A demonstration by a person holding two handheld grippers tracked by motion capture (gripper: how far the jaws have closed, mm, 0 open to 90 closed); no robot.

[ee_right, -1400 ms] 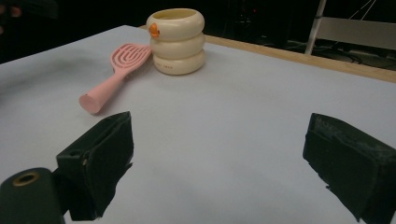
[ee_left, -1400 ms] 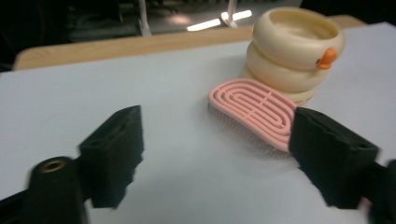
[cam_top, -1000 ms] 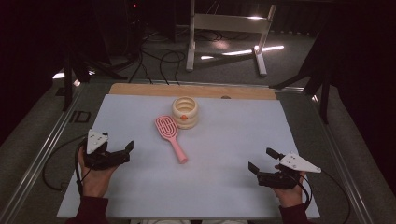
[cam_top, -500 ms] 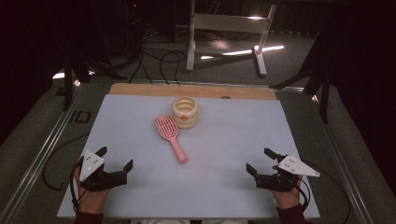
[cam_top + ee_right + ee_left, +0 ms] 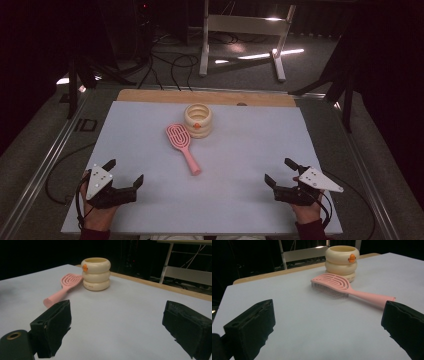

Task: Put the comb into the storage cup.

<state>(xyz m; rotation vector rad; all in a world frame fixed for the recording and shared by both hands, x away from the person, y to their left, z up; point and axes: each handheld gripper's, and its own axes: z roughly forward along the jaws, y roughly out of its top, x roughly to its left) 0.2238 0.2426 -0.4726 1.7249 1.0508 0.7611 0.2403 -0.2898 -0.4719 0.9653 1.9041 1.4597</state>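
My left claw (image 5: 123, 173) has dropped back to the lower left of the frame, away from the brush (image 5: 182, 146). Both it and my right claw (image 5: 280, 173) are open and empty, so nothing is grasped yet; the cup (image 5: 198, 120) waits at centre.

Table (image 5: 150, 96) with metal side rails, wood strip showing at 12 o'clock edge. White sheet (image 5: 250, 150) covers most of the top. On the sheet: pink brush (image 5: 182, 146) near center, bristles down, handle toward 5 o'clock. Cream ribbed cup (image 5: 198, 120) upright just beside the brush head, at its 1 o'clock.
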